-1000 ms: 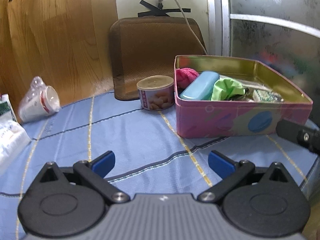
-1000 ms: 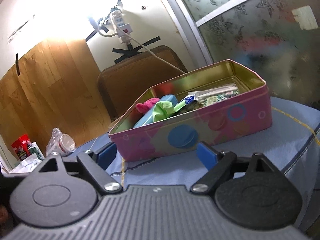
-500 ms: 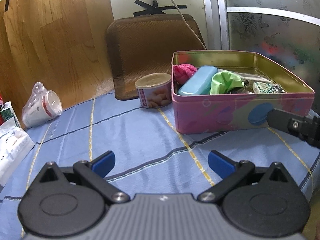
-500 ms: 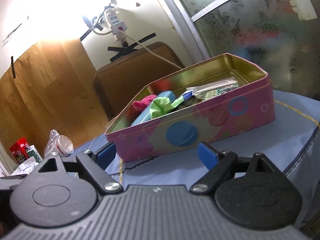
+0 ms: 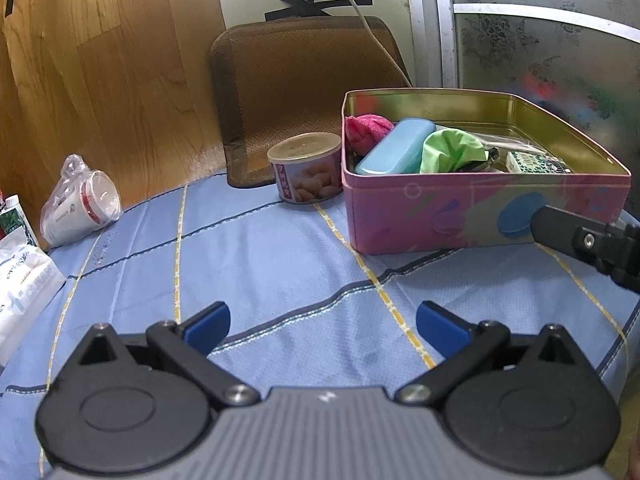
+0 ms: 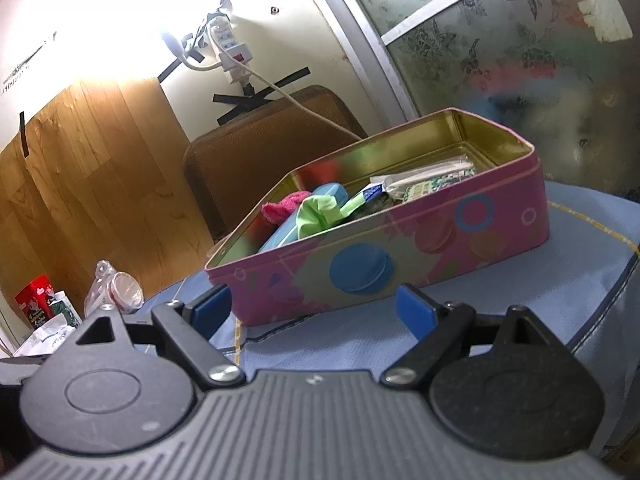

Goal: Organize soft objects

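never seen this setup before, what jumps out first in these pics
The open pink tin on the blue tablecloth draws the eye, with a pink cloth, a light blue case and a green cloth inside. A small can stands just left of it. Both the left gripper and the right gripper are open and empty.

Pink rectangular metal tin near wall hides lower parts of its contents; dark item behind crumpled green cloth unidentifiable. White plastic package cut off at left edge. Frosted patterned glass panel blurs colours behind.
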